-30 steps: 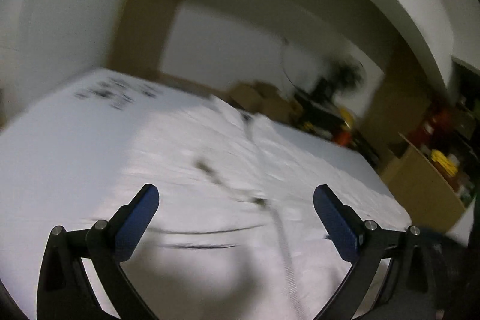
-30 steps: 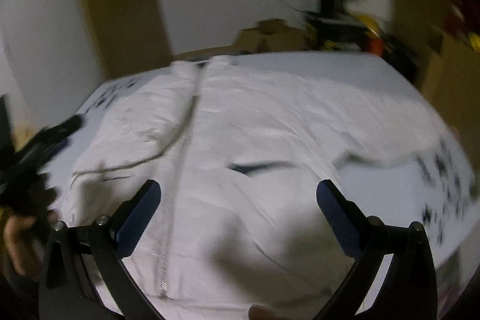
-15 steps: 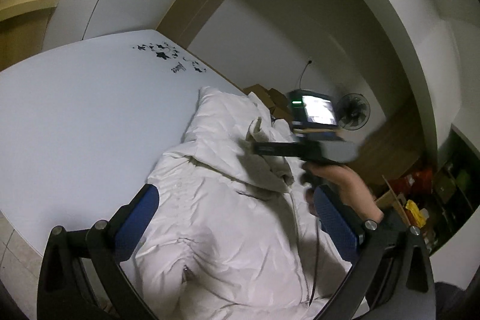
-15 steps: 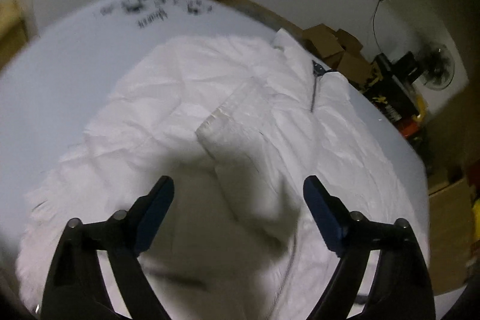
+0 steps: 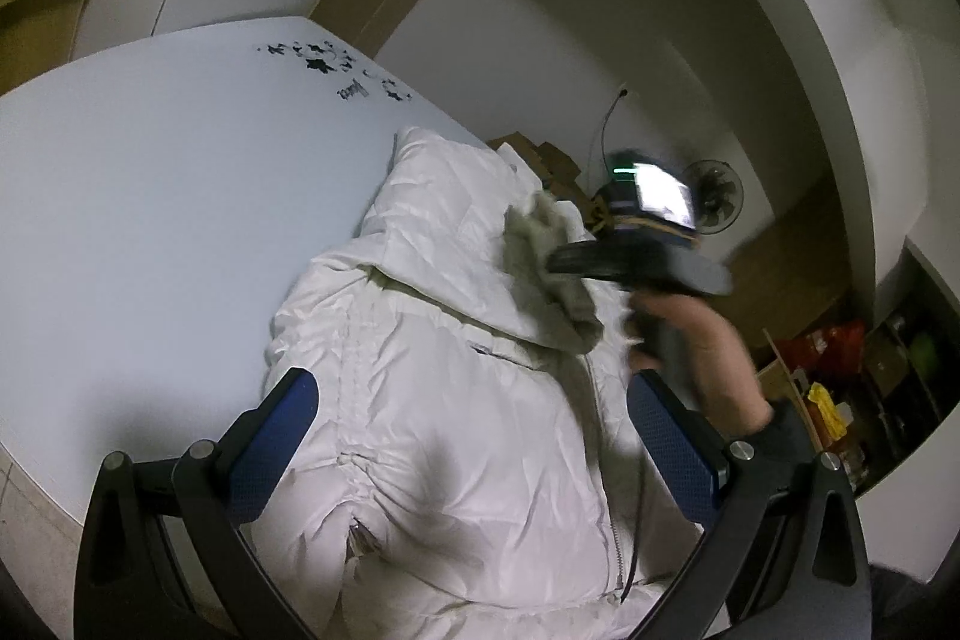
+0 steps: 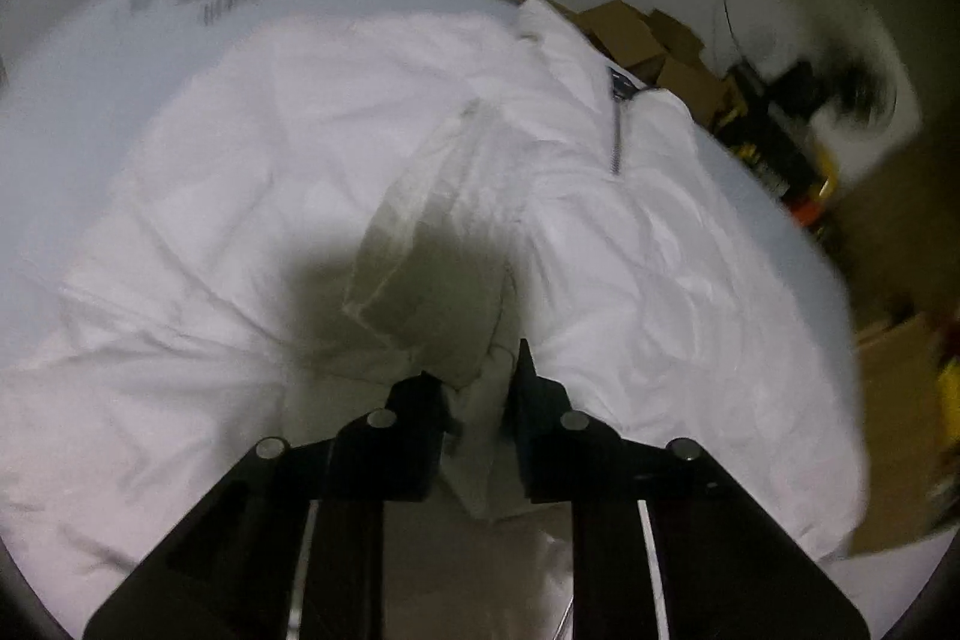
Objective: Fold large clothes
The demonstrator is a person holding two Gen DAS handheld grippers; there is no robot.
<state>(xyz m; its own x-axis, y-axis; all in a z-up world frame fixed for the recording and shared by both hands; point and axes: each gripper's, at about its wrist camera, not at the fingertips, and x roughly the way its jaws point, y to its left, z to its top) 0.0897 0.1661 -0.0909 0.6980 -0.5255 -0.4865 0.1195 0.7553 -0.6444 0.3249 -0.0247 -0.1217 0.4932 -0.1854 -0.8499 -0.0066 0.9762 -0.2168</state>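
Dim room, heavy fisheye vignetting, motion blur in the right wrist view.

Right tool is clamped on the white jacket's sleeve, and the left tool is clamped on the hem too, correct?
Not quite. The left wrist view shows the left tool open, hovering above the white jacket and gripping nothing. The right tool is indeed shut on the folded sleeve, as the right wrist view shows.

White jacket point(image 5: 456, 400), blue gripper pads point(image 5: 273, 436) — black-printed white table point(image 5: 150, 196)
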